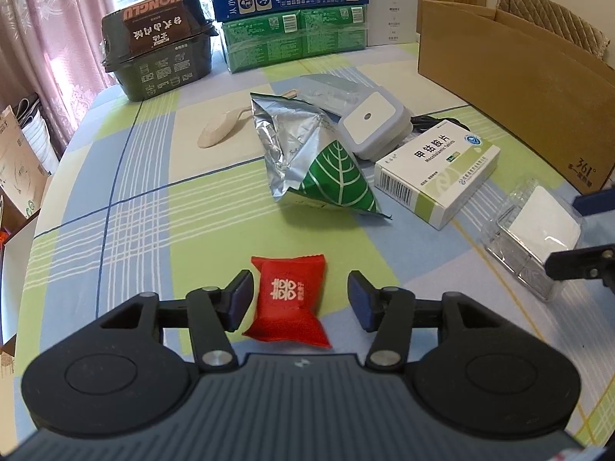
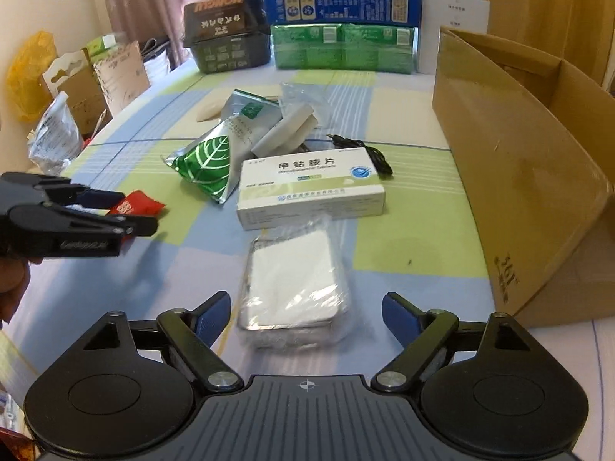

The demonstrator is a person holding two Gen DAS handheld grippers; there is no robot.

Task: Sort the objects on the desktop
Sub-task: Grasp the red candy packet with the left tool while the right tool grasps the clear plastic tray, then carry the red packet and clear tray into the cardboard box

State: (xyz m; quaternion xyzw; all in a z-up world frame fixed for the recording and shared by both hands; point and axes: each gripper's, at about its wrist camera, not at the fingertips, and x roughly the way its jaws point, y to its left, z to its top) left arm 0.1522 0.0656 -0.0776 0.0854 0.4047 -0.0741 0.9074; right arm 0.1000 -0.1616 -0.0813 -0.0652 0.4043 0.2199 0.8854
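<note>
Sachet (image 1: 289,301) between parted left jaws

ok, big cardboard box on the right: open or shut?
Open. The cardboard box has no lid across its top, and the right wrist view looks over the near wall to the inner far wall. Contents cannot be seen.

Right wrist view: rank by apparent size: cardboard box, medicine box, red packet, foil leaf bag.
1. cardboard box, by far the largest.
2. medicine box.
3. foil leaf bag, close to the medicine box; crumpled and farther back, so unsure.
4. red packet, smallest, partly hidden behind the left gripper.
</note>
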